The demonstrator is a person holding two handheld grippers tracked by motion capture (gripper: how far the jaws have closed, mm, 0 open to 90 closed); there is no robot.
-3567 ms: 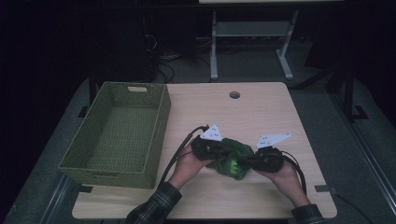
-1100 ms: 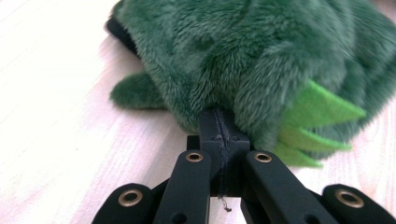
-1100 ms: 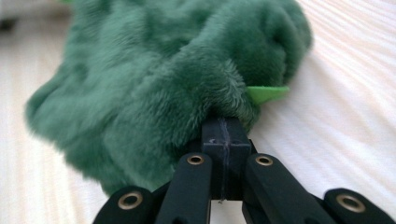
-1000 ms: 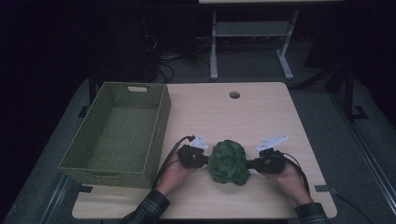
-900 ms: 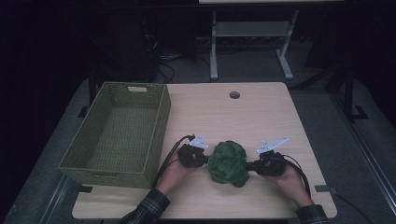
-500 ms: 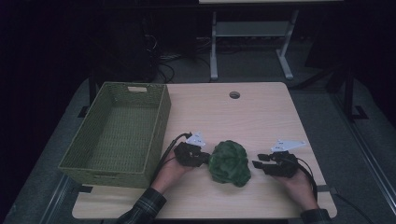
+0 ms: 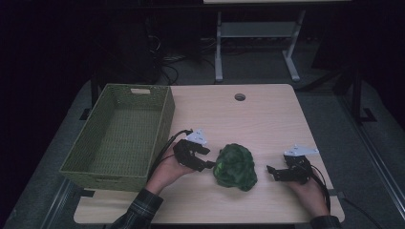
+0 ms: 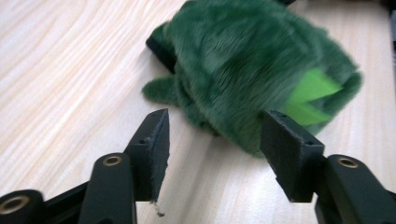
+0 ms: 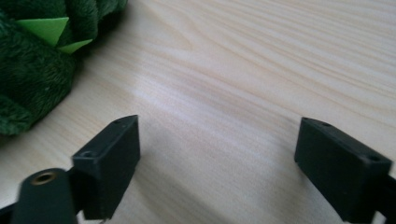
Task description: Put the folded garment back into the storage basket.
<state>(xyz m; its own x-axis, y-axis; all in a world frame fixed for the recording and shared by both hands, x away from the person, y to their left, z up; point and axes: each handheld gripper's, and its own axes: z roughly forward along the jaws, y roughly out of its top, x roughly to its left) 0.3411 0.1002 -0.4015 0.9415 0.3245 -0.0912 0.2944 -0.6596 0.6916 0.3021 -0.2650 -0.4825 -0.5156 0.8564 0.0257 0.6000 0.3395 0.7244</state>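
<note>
Left hand-held gripper (image 7: 206, 162) beside green plush (image 7: 234, 166)

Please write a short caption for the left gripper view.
Open left gripper faces a green plush toy lying on the wooden table.

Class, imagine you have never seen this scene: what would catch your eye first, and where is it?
A fuzzy dark green plush toy with bright green patches lies on the near middle of the pale wooden table. An open left gripper sits right beside it and an open right gripper farther off. A large green woven basket stands at the table's left edge.
</note>
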